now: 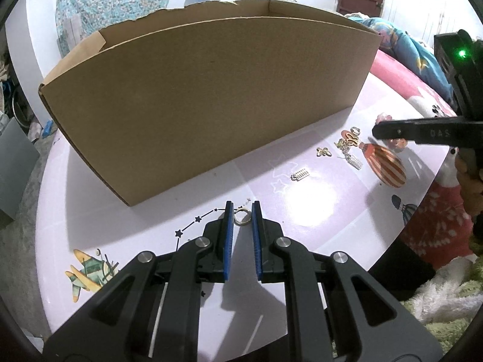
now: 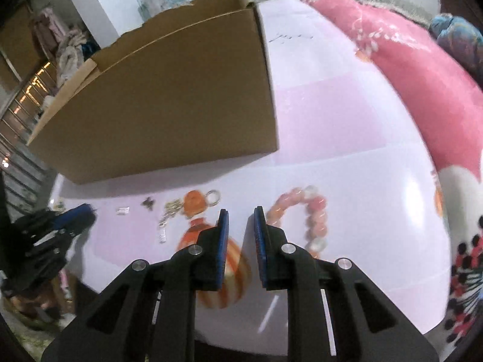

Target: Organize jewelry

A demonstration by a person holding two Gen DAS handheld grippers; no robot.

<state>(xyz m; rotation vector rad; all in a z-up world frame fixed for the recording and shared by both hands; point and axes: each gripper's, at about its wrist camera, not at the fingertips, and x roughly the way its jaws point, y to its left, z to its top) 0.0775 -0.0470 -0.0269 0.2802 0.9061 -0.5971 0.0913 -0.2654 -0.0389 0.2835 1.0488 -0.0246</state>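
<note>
My left gripper points down at the table, its blue pads set close on either side of a small ring; I cannot tell whether the pads press the ring or only flank it. The ring lies on the table toward its near edge, just in front of the near corner of the cardboard box, which stands open-topped across the middle of the table. My right gripper hangs over the jewelry on the right half of the table, its jaws slightly parted with nothing between them. Below it, to the left of its fingers, lies an orange-and-white striped pendant, partly hidden by the left finger; to the right lies a pink bead bracelet, curled in an open loop. Beyond the pendant, toward the box, are an orange charm with a metal loop, a chain, a small dark butterfly piece and a little silver clip, all lying apart along the front of the box. A pink quilt lies past the table's right edge.
</note>
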